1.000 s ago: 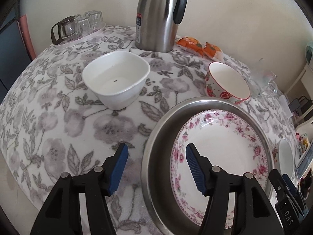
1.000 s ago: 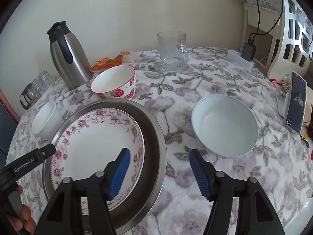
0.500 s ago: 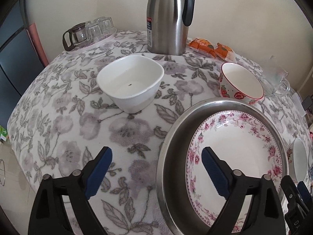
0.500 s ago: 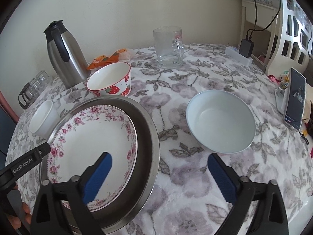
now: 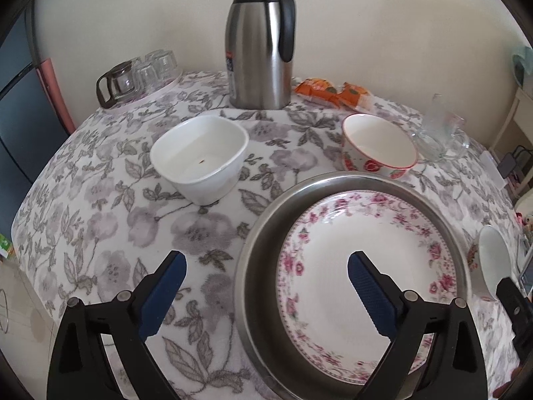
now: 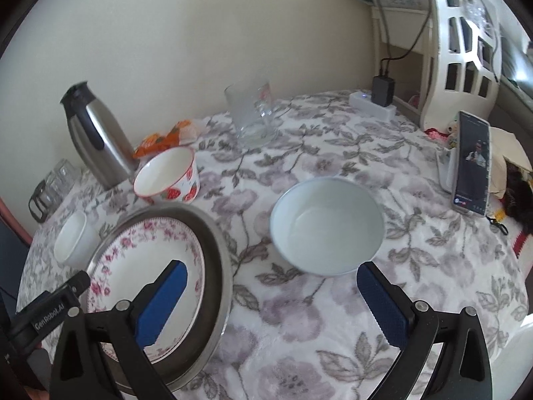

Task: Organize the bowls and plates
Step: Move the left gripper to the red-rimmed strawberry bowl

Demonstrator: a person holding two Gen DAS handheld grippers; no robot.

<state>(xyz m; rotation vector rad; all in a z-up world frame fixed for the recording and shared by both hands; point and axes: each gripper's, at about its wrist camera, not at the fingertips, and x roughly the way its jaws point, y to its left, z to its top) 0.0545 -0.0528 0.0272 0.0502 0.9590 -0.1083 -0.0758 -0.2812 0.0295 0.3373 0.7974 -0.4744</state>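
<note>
While both grippers hover wide open and empty, the metal basin (image 5: 256,250) sits at the table's (image 6: 333,300) near edge holding the floral plate (image 5: 333,233); the left gripper (image 5: 265,286) straddles its rim, the right gripper (image 6: 271,295) fronts the pale bowl (image 6: 326,226) toward mid-table

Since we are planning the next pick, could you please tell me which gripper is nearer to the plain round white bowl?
Right. The right gripper is open just short of the round white bowl; the left gripper is beyond the floral plate.
</note>
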